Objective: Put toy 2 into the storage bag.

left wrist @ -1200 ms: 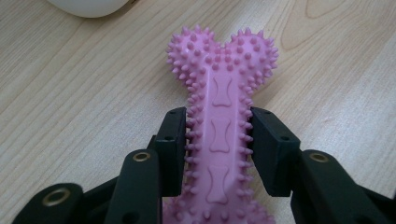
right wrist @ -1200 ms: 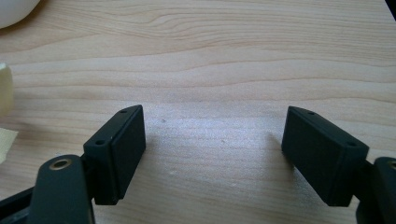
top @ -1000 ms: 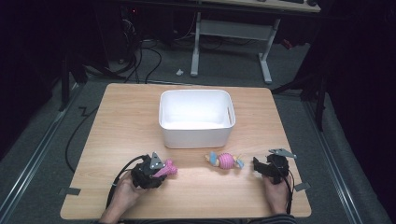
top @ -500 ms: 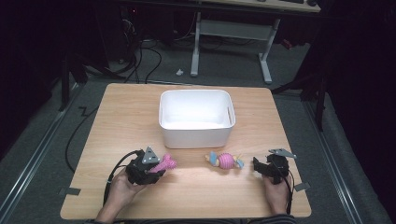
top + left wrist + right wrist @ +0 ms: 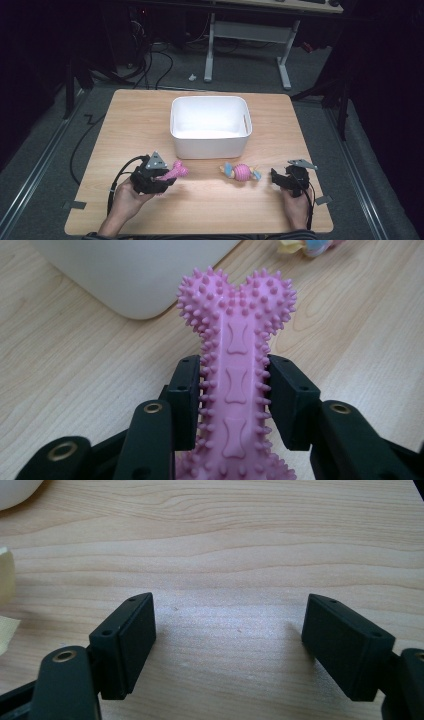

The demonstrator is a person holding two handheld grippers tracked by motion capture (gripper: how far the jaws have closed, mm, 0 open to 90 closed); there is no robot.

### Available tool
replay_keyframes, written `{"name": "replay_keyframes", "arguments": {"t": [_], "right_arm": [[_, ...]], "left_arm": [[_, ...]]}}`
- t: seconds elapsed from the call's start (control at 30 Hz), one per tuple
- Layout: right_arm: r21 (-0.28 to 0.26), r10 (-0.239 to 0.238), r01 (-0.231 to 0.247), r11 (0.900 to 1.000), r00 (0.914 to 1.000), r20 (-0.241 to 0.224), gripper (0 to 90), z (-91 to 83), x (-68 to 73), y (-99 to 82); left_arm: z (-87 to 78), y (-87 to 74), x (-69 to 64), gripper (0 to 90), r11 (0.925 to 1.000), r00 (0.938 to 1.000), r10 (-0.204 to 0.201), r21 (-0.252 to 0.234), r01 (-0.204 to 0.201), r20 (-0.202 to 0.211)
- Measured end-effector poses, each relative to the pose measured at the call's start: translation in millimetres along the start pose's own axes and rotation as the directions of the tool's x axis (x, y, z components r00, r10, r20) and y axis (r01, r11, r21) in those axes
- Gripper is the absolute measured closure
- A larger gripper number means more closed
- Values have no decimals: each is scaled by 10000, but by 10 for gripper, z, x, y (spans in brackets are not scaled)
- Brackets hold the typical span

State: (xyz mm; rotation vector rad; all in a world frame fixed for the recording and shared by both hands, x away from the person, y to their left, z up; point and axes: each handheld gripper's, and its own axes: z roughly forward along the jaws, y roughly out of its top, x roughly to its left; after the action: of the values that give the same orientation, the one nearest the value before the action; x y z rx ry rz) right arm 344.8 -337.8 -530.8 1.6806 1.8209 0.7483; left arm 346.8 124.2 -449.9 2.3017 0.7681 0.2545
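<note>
Jaws, left gripper [image 5: 234, 399]: closed on the pink bone toy [image 5: 235, 375], one black pad pressed against each side of its narrow shaft. You hold it with the knobbed, two-lobed end pointing away from your hand, toward the white bin [image 5: 130, 270].

Jaws, right gripper [image 5: 227, 645]: spread wide, with bare wood between the pads and nothing in them.

Landmark: white bin [image 5: 210, 125], rectangular, open-topped, standing on the wooden table [image 5: 130, 115] at about mid-width. Its inside looks empty from the high view.

Item 1: pink bone toy [image 5: 175, 171], in front of the bin's left corner on your side, near it but not touching. Whether it rests on the wood or is lifted off it cannot be told. Your left gripper [image 5: 150, 175] and left hand [image 5: 125, 197] sit behind it, close to the table's near edge.

Item 2: small toy [image 5: 241, 172] with a pink ribbed middle and pale blue and yellow ends, lying on the table in front of the bin's right half. It lies between your two grippers, apart from both.

Item 3: right gripper [image 5: 290, 179], in front of the bin and off past its right corner, held by your right hand [image 5: 295, 205], jaws turned toward the small toy.

Item 4: black cable [image 5: 117, 175], looping from your left gripper across the wood on the side away from the bin.
</note>
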Motion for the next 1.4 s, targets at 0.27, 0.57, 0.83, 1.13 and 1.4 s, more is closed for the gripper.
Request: {"name": "replay_keyframes", "arguments": {"t": [0.27, 0.57, 0.83, 1.13, 1.4], "right_arm": [[4, 1, -1, 10000, 10000, -2, 217, 0, 0, 0], [5, -4, 4, 10000, 10000, -6, 217, 0, 0, 0], [10, 7, -7, 10000, 10000, -7, 217, 0, 1, 0], [25, 62, -62, 10000, 10000, -4, 217, -2, 5, 0], [10, 8, -8, 10000, 10000, -5, 217, 0, 1, 0]], "left_arm": [[-132, 110, 27, 590, 9998, 9999, -58, -165, 61, 146], [-218, 291, 27, 590, 9996, 9994, 109, -261, -101, 315], [-335, 449, 78, 590, 9978, 9985, 73, -667, -37, 538], [-420, 615, 137, 588, 9979, 9977, 183, -635, -142, 649], [-512, 821, 131, 589, 9960, 9975, 487, -778, -446, 517]]}}
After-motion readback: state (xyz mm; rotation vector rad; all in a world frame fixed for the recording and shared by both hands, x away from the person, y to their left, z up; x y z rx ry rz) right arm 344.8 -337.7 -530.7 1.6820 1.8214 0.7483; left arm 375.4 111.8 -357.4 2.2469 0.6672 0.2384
